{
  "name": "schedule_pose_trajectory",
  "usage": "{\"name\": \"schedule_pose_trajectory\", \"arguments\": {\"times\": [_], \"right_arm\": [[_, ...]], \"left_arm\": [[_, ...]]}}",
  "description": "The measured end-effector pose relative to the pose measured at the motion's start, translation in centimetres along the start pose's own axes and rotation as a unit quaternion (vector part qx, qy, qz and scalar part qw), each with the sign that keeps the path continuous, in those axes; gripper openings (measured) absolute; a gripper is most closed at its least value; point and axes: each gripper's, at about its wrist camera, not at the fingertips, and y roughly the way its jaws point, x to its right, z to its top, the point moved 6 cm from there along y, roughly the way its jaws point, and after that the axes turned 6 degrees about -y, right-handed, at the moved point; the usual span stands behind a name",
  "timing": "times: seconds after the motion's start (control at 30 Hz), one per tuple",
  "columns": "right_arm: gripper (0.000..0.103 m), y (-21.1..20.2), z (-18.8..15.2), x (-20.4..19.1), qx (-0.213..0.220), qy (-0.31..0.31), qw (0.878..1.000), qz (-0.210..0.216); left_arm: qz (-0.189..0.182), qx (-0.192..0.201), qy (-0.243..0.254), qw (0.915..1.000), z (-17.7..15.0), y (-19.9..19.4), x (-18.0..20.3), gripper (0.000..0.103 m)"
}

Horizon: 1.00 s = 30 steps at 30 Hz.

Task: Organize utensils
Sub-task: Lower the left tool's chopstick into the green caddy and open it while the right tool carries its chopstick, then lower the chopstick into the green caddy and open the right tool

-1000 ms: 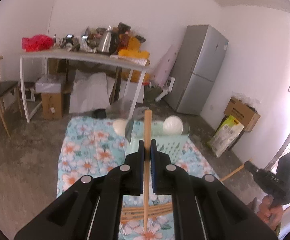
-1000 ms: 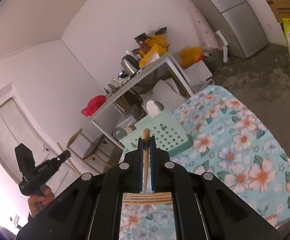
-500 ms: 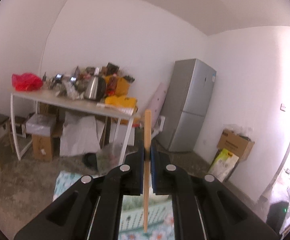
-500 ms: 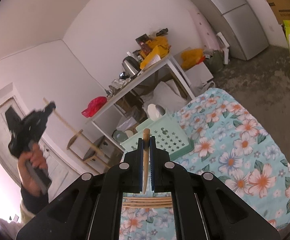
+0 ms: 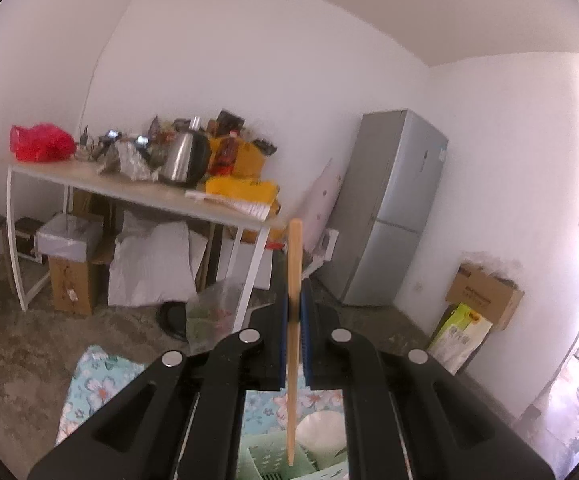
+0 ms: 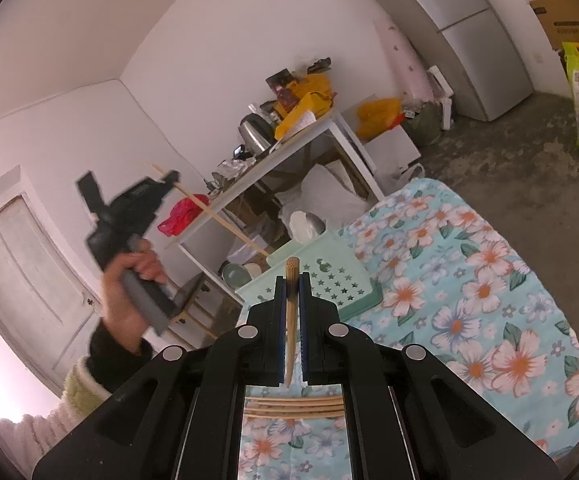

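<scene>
- Gripping one chopstick each, both tools are clenched: the left tool pinches its stick upright at about mid-length, the blunt end standing above the jaws toward 12 o'clock and the thin tip hanging toward 6 o'clock.
- The right tool clamps a second chopstick close to its thick end, which pokes just above the jaws; the taper runs down between the fingers.
- In the right wrist view the left tool shows at 9 o'clock, held up in a hand, its stick slanting down toward the basket.
- These sticks look like light, stiff, slender wood or bamboo, smooth enough to pivot in a two-point pinch; I judge a hold nearer the middle keeps them from swinging, and the grip by the end on the right looks more likely to let the stick rotate.
- They should not break under normal pressure, though a thin tip could catch on the basket's star-shaped holes.
- More chopsticks lie crosswise on the flowered cloth under the right tool, at 6 o'clock, bunched side by side.
- The mint basket sits on the cloth at 12 o'clock from the right tool; its inside is mostly hidden from there.
- From the left wrist view, the basket lies at 6 o'clock below the stick's tip, with a pale round dish just beside it; whether the dish sits in the basket I cannot tell.
- Dropping a stick in tip first seems the easiest release.
</scene>
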Motion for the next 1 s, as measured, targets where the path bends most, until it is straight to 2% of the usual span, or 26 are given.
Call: {"name": "schedule_pose_trajectory", "arguments": {"times": [0.17, 0.23, 0.3, 0.37, 0.47, 0.57, 0.73, 0.83, 1.0], "right_arm": [[0.004, 0.2, -0.1, 0.4, -0.006, 0.003, 1.0, -0.004], [0.004, 0.3, 0.0, 0.4, -0.007, 0.003, 1.0, -0.006], [0.004, 0.4, 0.1, 0.4, -0.008, -0.001, 1.0, -0.007], [0.004, 0.5, 0.3, 0.4, -0.008, -0.005, 1.0, -0.009], [0.004, 0.7, 1.1, 0.2, -0.004, -0.014, 1.0, -0.01], [0.004, 0.7, 2.6, -0.5, 0.01, -0.03, 0.999, -0.01], [0.004, 0.7, 6.6, -3.2, 0.053, -0.08, 0.995, -0.007], [0.004, 1.3, 8.7, -4.8, 0.071, -0.105, 0.992, -0.001], [0.004, 4.0, 11.4, -7.7, 0.086, -0.161, 0.983, -0.008]], "left_arm": [[0.017, -0.049, 0.001, 0.9987, -4.6, 1.9, -1.8, 0.005], [0.01, -0.062, -0.003, 0.998, -5.8, 1.6, -2.2, 0.008], [0.011, -0.064, -0.004, 0.9979, -6.4, 0.5, -2.6, 0.025], [0.006, -0.059, -0.005, 0.9982, -6.7, -0.6, -2.8, 0.035], [0.003, -0.053, -0.006, 0.9986, -6.8, -2.4, -3.1, 0.043], [0.005, -0.051, -0.008, 0.9987, -7.0, -4.5, -3.4, 0.047], [0.021, -0.069, -0.004, 0.9974, -8.3, -7.7, -4.2, 0.053], [0.035, -0.088, 0.002, 0.9955, -9.8, -9.7, -4.8, 0.055], [0.06, -0.113, 0.006, 0.9917, -12.9, -12.6, -6.2, 0.068]]}}
